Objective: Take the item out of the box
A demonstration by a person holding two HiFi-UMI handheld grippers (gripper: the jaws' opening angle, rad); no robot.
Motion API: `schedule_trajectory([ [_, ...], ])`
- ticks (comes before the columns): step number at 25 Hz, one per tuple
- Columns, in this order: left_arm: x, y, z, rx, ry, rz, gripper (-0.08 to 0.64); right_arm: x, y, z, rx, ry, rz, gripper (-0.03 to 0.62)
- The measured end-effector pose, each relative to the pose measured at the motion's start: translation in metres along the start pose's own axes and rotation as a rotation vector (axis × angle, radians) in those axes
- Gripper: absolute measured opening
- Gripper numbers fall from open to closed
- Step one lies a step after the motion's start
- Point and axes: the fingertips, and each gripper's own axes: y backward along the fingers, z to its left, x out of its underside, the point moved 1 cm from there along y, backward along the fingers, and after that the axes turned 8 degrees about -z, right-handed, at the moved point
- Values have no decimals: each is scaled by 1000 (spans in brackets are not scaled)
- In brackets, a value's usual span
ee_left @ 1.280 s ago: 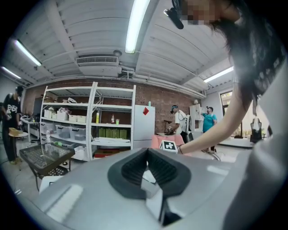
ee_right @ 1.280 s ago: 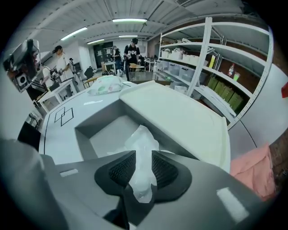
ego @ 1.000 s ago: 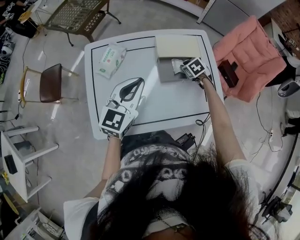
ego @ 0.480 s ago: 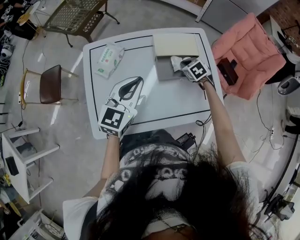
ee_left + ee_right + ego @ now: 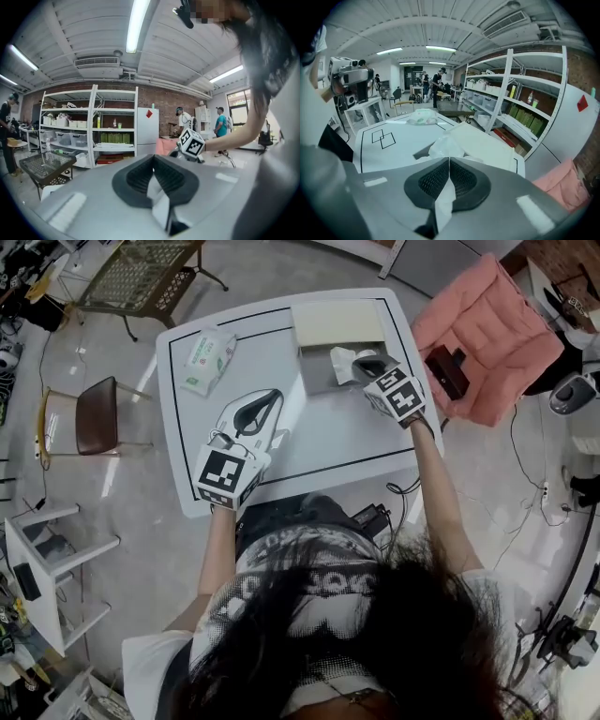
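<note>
An open grey box (image 5: 317, 381) with its cream lid (image 5: 337, 322) folded back stands at the table's far side. My right gripper (image 5: 363, 362) is shut on a crumpled white plastic-wrapped item (image 5: 341, 363) and holds it over the box's right edge. In the right gripper view the white item (image 5: 446, 146) bulges above the shut jaws of the right gripper (image 5: 449, 160), and the lid (image 5: 487, 146) lies behind it. My left gripper (image 5: 272, 401) rests on the table nearer the person, shut with nothing in it. The left gripper view has that gripper (image 5: 153, 157) pointing into the room.
A pack of wet wipes (image 5: 206, 349) lies at the white table's (image 5: 347, 442) far left corner. A pink-cushioned chair (image 5: 487, 320) with a dark object (image 5: 443, 371) stands right of the table. A brown chair (image 5: 98, 413) and white stool (image 5: 42, 545) stand at left.
The right gripper's jaws closed on the white item in the box, then drew back toward the person, bringing it up to the box's right edge. The left gripper stayed put.
</note>
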Motion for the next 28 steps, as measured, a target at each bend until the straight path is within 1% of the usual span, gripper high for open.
schedule_trajectory([
  [4, 0, 0, -13, 13, 0, 0, 0, -8, 31, 18, 20, -10, -70, 11],
  [9, -1, 2, -32, 34, -1, 0, 0, -9, 69, 44, 50, -64, -148, 11],
  [18, 4, 13, -89, 63, -3, 17, 0, 15, 128, 99, 68, -140, -213, 11],
  [23, 8, 28, -119, 46, -1, 22, 0, 30, 156, 128, 67, -171, -248, 11],
  [28, 14, 51, -150, 12, 5, 37, 0, 45, 182, 156, 44, -163, -258, 11],
])
